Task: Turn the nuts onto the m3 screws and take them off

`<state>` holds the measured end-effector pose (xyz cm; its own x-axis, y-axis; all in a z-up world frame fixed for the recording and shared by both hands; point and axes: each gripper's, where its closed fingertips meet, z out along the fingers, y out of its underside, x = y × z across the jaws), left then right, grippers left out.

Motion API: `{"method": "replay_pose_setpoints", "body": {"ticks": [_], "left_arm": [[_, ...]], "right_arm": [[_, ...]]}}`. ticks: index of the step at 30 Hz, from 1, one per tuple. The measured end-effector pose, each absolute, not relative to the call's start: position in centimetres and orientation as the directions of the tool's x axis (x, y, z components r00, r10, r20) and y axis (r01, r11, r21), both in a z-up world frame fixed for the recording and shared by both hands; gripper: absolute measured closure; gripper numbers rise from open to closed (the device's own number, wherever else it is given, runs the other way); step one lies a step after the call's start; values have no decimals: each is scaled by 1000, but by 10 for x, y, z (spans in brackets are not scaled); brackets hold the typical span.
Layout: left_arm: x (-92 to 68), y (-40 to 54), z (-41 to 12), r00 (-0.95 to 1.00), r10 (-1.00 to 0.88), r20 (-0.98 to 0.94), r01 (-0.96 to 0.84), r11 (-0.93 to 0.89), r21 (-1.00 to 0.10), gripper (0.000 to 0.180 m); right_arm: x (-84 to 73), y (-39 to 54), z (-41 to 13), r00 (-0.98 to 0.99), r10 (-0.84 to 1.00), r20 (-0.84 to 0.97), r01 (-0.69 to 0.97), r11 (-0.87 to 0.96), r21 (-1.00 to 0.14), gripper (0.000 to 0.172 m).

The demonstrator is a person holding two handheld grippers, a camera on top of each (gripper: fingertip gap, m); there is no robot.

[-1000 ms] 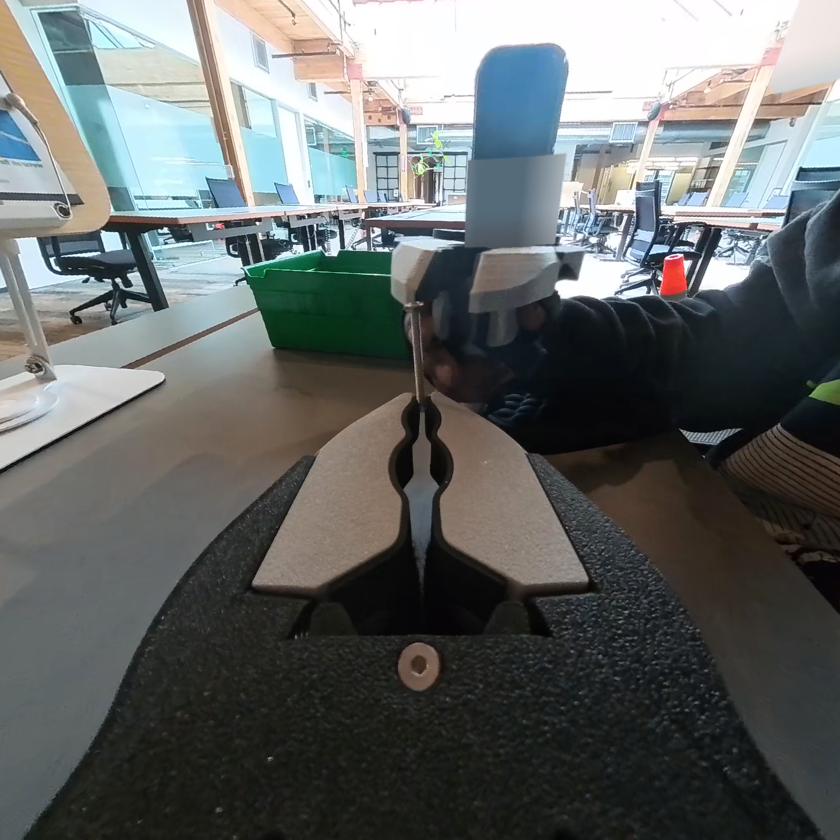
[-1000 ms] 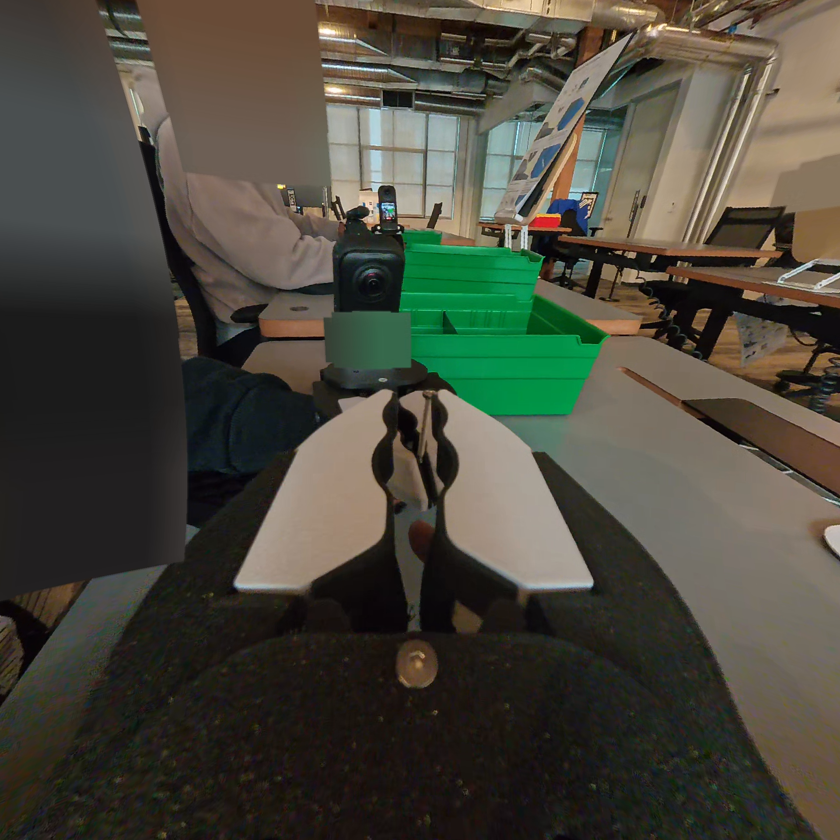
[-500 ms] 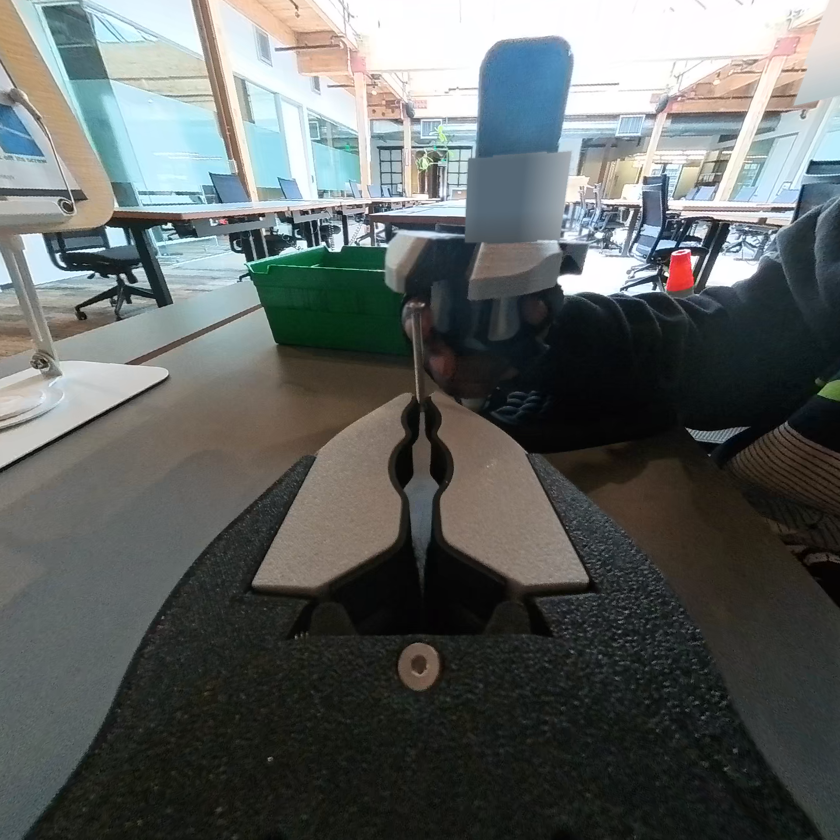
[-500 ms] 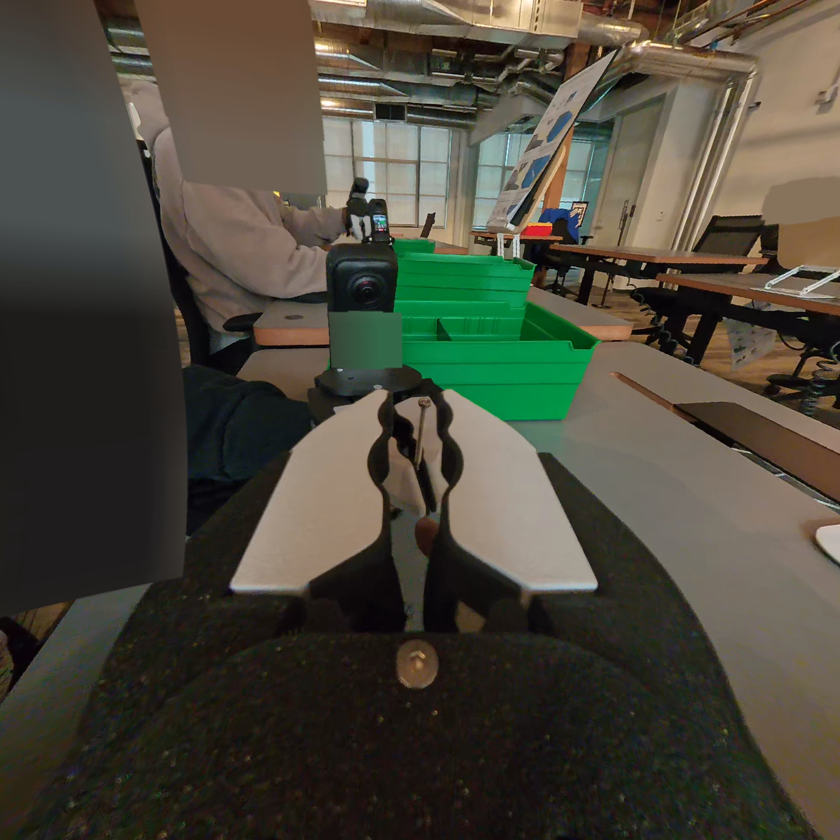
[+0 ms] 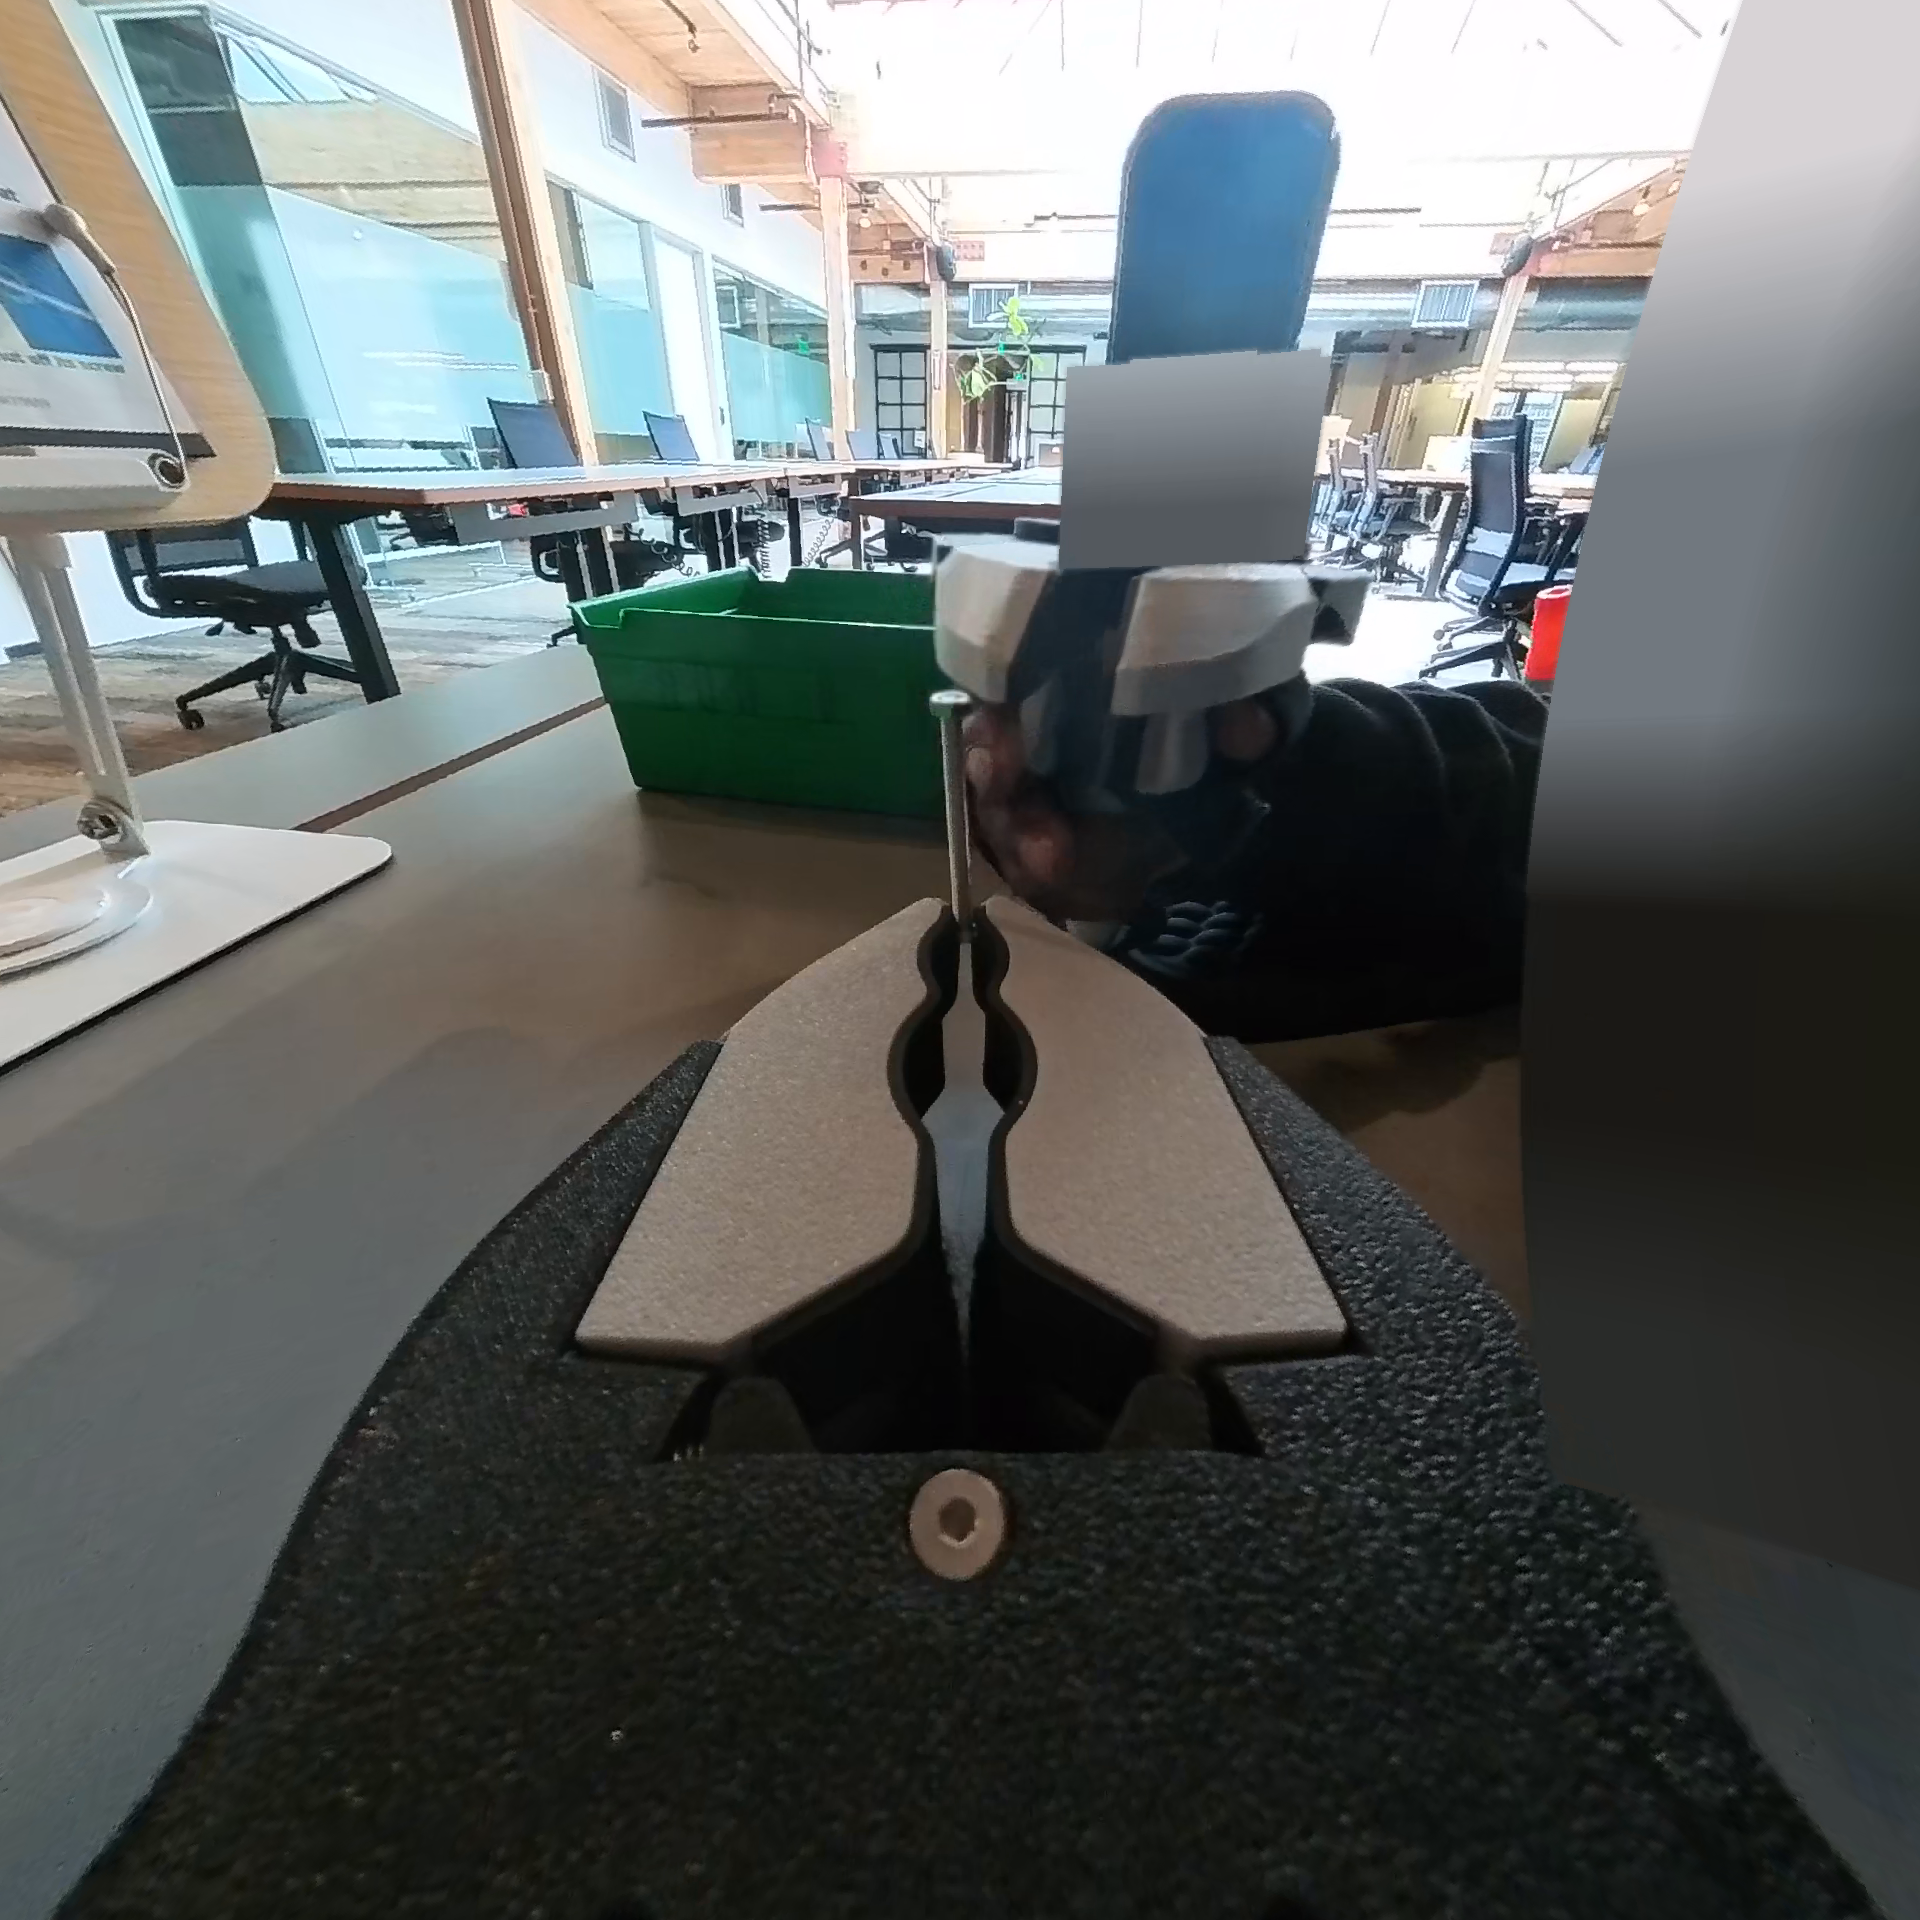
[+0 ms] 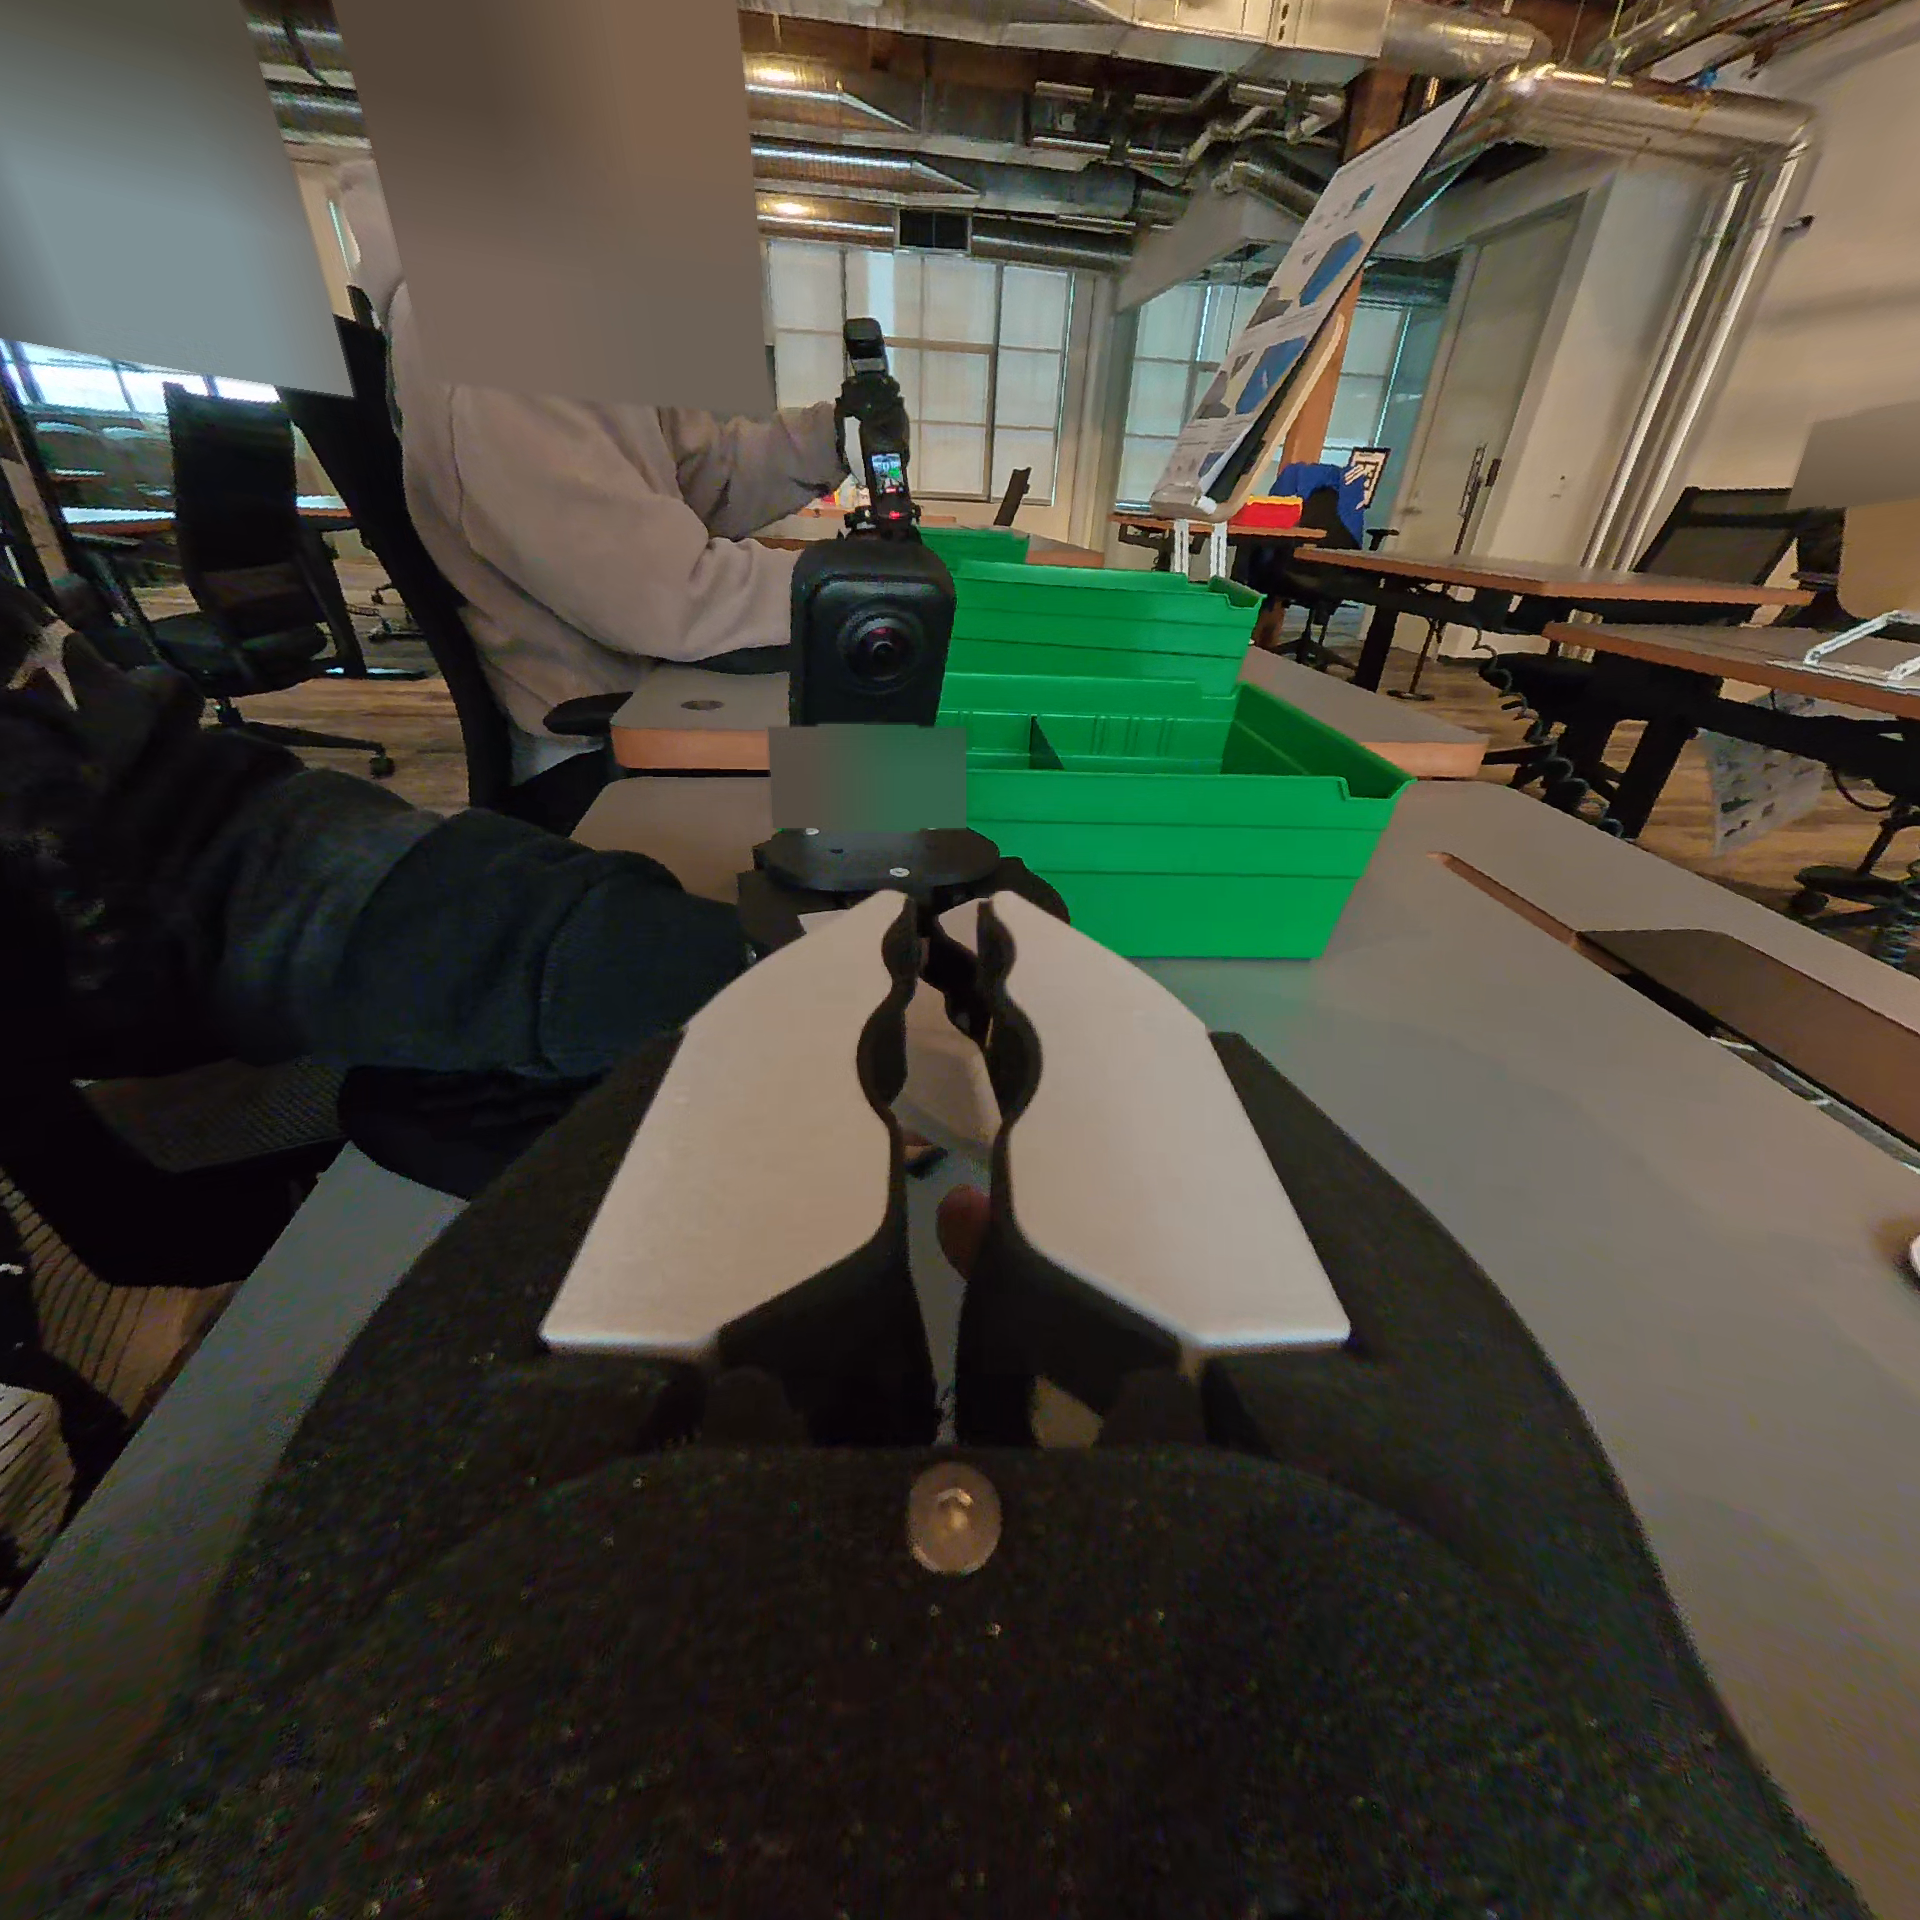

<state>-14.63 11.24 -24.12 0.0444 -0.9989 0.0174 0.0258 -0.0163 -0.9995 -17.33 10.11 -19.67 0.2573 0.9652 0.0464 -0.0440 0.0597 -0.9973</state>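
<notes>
Grey table carries a green bin. Beyond the left gripper, the right gripper has its fingers slightly apart, pinching nothing visible. Pressed together, the left fingers pinch a thin upright screw by its lower end.

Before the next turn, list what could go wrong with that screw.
1. The left gripper pinches only the bottom end of the long upright screw, so a sideways push may tip it or pull it free.
2. The right gripper sits beside the screw head, jaws apart, and could knock it.
</notes>
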Motion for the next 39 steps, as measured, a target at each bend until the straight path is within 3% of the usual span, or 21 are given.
{"method": "replay_pose_setpoints", "body": {"ticks": [10,20,30,39], "left_arm": [[-146,111,-242,39,-999,14,20,-13,-1000,179],[-146,113,-241,48,-999,20,27,-18,-999,179],[-146,112,-241,45,-999,18,24,-17,-1000,179],[-147,114,-241,51,-998,23,30,-22,-999,179]], "right_arm": [[-179,106,-201,275,960,52,-27,62,-998,144],[-172,103,-198,271,961,59,-31,70,-997,161],[-180,106,-201,283,957,64,-28,75,-997,140],[-172,105,-199,287,955,71,-29,83,-996,161]]}}
